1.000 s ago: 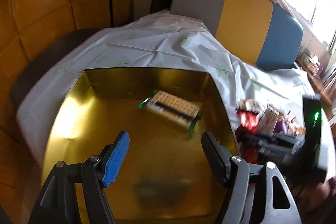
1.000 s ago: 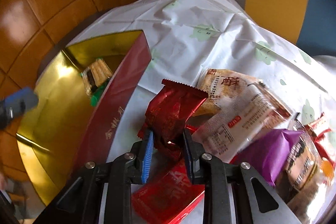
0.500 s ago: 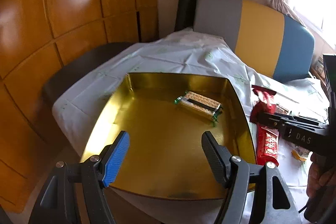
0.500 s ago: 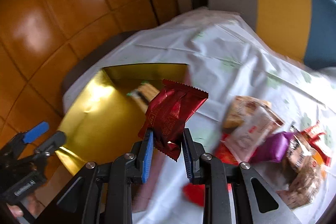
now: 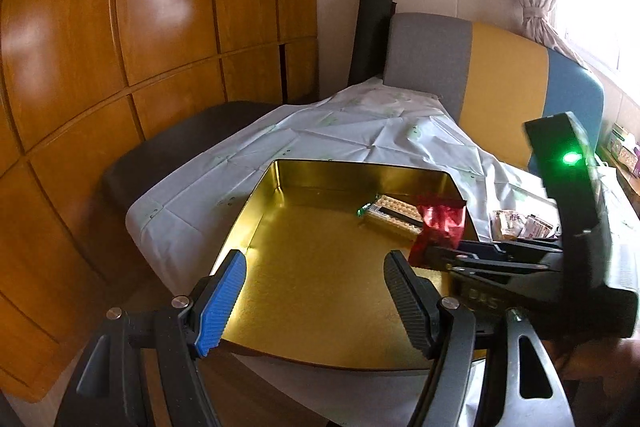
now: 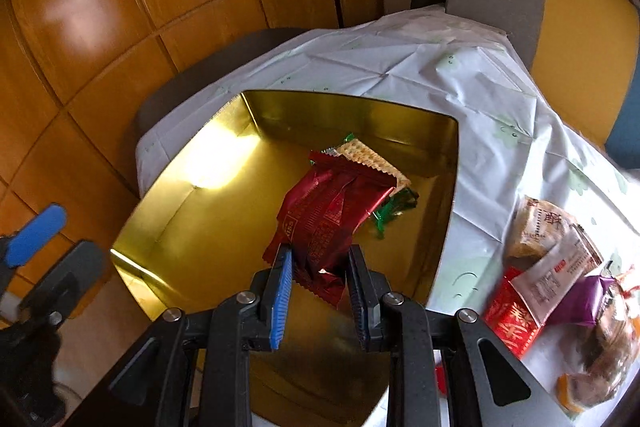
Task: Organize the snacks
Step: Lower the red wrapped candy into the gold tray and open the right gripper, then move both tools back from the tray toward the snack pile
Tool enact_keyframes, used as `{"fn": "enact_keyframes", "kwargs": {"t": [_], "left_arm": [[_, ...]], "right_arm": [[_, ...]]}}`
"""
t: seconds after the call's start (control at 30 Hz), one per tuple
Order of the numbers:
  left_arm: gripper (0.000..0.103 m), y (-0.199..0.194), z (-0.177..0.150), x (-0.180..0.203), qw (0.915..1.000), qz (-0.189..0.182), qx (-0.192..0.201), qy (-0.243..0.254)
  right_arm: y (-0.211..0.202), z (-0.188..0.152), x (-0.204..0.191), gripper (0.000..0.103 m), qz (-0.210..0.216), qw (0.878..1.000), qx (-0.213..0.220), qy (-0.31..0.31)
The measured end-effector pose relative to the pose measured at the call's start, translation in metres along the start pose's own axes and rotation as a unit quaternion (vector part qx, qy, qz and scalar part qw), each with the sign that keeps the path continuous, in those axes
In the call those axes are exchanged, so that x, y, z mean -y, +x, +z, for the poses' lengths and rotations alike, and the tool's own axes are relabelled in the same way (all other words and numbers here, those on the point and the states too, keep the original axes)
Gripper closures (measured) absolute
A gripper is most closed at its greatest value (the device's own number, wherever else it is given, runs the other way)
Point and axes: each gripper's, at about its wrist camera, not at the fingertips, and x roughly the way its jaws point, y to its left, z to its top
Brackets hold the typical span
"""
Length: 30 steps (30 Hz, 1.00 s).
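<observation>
A gold tin (image 5: 320, 259) stands open on the white-clothed table, with a green-ended cracker packet (image 5: 394, 213) lying inside near its far right corner. My right gripper (image 6: 318, 255) is shut on a dark red snack packet (image 6: 328, 211) and hangs over the tin (image 6: 200, 211), the packet just above the cracker packet (image 6: 372, 163). In the left wrist view the right gripper (image 5: 436, 255) reaches in from the right with the red packet (image 5: 440, 227). My left gripper (image 5: 316, 299) is open with nothing between its fingers, at the tin's near edge.
A pile of several loose snack packets (image 6: 552, 267) lies on the cloth right of the tin. A grey, yellow and blue sofa back (image 5: 500, 75) stands behind the table, and wooden wall panels (image 5: 120, 67) run along the left. A dark chair seat (image 5: 180, 143) sits beyond the table's left edge.
The right gripper lifted the red packet off the pile and carried it left over the tin. The left gripper drew back out of the tin and rose.
</observation>
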Motion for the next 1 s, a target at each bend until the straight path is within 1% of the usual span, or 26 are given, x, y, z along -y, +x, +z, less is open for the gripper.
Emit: {"fn": "enact_keyframes", "kwargs": {"t": [0.2, 0.23, 0.3, 0.4, 0.47, 0.57, 0.63, 0.67, 0.8, 0.83, 1.0], "left_arm": [[0.031, 0.001, -0.003, -0.004, 1.0000, 0.002, -0.003, -0.004], [0.031, 0.001, -0.003, -0.004, 1.0000, 0.001, -0.003, -0.004], [0.031, 0.001, -0.004, -0.005, 1.0000, -0.001, -0.004, -0.006], [0.031, 0.003, -0.005, -0.006, 0.9999, -0.007, -0.007, -0.009], [0.031, 0.005, -0.007, -0.006, 0.9998, -0.011, -0.012, -0.013], [0.031, 0.007, -0.009, -0.006, 0.9995, -0.022, -0.017, -0.017], [0.031, 0.007, -0.010, -0.007, 0.9993, -0.028, -0.018, -0.020], [0.031, 0.007, -0.010, -0.007, 0.9991, -0.032, -0.019, -0.020], [0.031, 0.007, -0.011, -0.006, 0.9985, -0.044, -0.026, -0.022], [0.031, 0.009, -0.012, -0.004, 0.9983, -0.046, -0.030, -0.019], [0.031, 0.012, -0.016, 0.006, 0.9978, -0.051, -0.042, -0.005]], "right_arm": [[0.014, 0.002, 0.000, 0.074, -0.018, 1.000, -0.009, -0.010], [0.013, 0.002, 0.000, 0.074, -0.020, 1.000, -0.007, -0.011], [0.011, 0.001, 0.000, 0.068, -0.021, 1.000, -0.002, -0.010], [0.005, -0.001, -0.001, 0.068, -0.029, 0.999, 0.008, -0.014], [-0.001, -0.004, -0.002, 0.067, -0.037, 0.999, 0.015, -0.017], [-0.011, -0.006, -0.001, 0.062, -0.049, 0.998, 0.028, -0.016], [-0.018, -0.009, 0.000, 0.052, -0.065, 0.997, 0.036, -0.015], [-0.024, -0.011, 0.002, 0.050, -0.071, 0.996, 0.044, -0.014], [-0.042, -0.017, 0.007, 0.047, -0.097, 0.993, 0.063, -0.009], [-0.049, -0.020, 0.010, 0.045, -0.106, 0.992, 0.069, -0.007], [-0.073, -0.030, 0.016, 0.042, -0.143, 0.985, 0.091, -0.011]]}}
